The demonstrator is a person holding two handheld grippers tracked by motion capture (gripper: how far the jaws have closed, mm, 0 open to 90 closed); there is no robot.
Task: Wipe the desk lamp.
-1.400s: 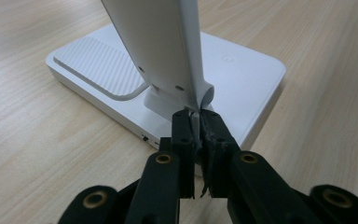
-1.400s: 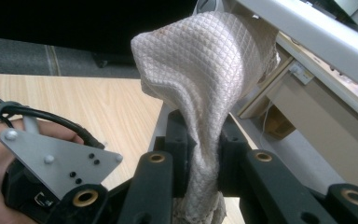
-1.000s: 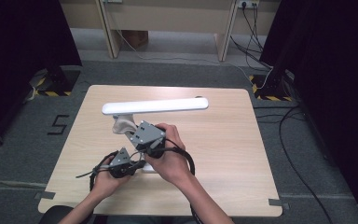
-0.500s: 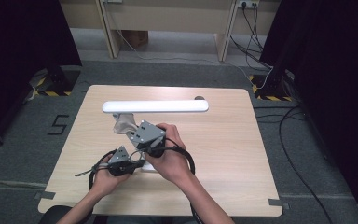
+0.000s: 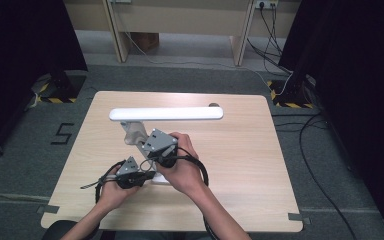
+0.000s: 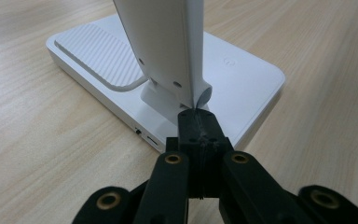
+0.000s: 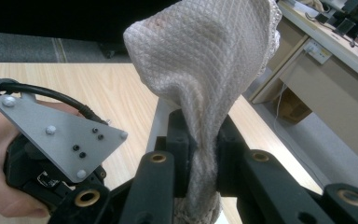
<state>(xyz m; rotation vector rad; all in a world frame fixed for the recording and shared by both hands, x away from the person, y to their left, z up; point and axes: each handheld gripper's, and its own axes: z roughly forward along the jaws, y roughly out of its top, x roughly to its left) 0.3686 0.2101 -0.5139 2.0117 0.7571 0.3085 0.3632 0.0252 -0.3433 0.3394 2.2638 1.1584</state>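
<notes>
A white desk lamp stands on the table with its long head [image 5: 166,114] level across the middle. Its flat base [image 6: 242,79] lies under my hands, and its arm [image 6: 168,42] rises from a hinge. My left gripper [image 6: 198,135] is shut with nothing between its jaws, its tips against the foot of that arm; in the high view it [image 5: 147,175] is low by the base. My right gripper [image 7: 200,140] is shut on a beige waffle-weave cloth [image 7: 200,60] that bunches above the jaws. In the high view the cloth [image 5: 134,131] lies against the lamp's arm below the head.
The wooden table [image 5: 240,150] has bare room to the right and left of the lamp. Black cables loop from both grippers near the front edge. The left gripper's grey plate [image 7: 60,135] and the hand holding it sit close beside the right jaws.
</notes>
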